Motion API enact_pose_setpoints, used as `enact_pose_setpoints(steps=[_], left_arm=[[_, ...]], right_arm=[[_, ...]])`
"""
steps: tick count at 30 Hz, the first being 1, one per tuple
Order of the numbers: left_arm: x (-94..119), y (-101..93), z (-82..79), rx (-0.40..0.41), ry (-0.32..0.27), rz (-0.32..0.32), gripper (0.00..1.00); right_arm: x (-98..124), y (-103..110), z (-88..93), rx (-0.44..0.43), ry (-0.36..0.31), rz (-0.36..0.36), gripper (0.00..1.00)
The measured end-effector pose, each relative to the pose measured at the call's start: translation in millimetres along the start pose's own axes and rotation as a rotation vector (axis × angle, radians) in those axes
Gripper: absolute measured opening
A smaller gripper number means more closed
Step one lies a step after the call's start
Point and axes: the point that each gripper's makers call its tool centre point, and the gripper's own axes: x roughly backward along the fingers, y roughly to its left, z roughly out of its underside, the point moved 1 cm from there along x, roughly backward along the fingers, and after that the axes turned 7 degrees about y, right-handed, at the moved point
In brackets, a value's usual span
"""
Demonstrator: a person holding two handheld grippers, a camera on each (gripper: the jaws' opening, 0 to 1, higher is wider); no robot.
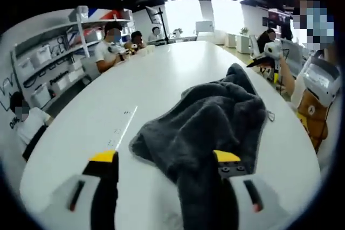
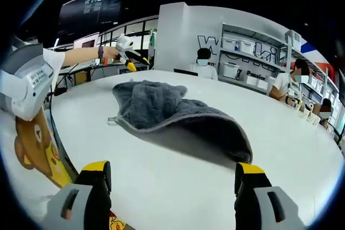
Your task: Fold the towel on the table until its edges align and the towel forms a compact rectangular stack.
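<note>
A dark grey towel (image 1: 210, 122) lies crumpled on the white oval table (image 1: 161, 74). One strip of it runs toward the camera between my left gripper's jaws, close to the right jaw. My left gripper (image 1: 164, 157) is open, with its yellow-tipped jaws wide apart over the table's near edge. In the right gripper view the towel (image 2: 167, 109) lies ahead in a loose heap, and its near right edge is raised with a dark hollow under it. My right gripper (image 2: 173, 168) is open just short of that edge, above the table (image 2: 161, 192), with nothing between its jaws.
Another person's hand holds a white gripper (image 2: 125, 51) above the table's far side, also seen as the white gripper (image 1: 272, 52). A person in bear-print clothing (image 2: 32, 144) stands at the table's edge. Several people sit around the far end. Shelves with bins (image 1: 48, 74) line the wall.
</note>
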Motion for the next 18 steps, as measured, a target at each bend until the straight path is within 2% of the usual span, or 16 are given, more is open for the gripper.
enact_pose_setpoints(steps=[6, 11, 18], left_arm=[[-27, 18.0, -3.0, 0.004, 0.019, 0.021, 0.69], [-51, 27.9, -3.5, 0.024, 0.031, 0.067, 0.60], [-75, 42.6, 2.4, 0.054, 0.037, 0.076, 0.54]], right_arm=[[4, 0, -1.1, 0.007, 0.000, 0.008, 1.00], [8, 0, 0.5, 0.003, 0.001, 0.018, 1.00], [13, -1, 5.7, -0.008, 0.014, 0.036, 0.99]])
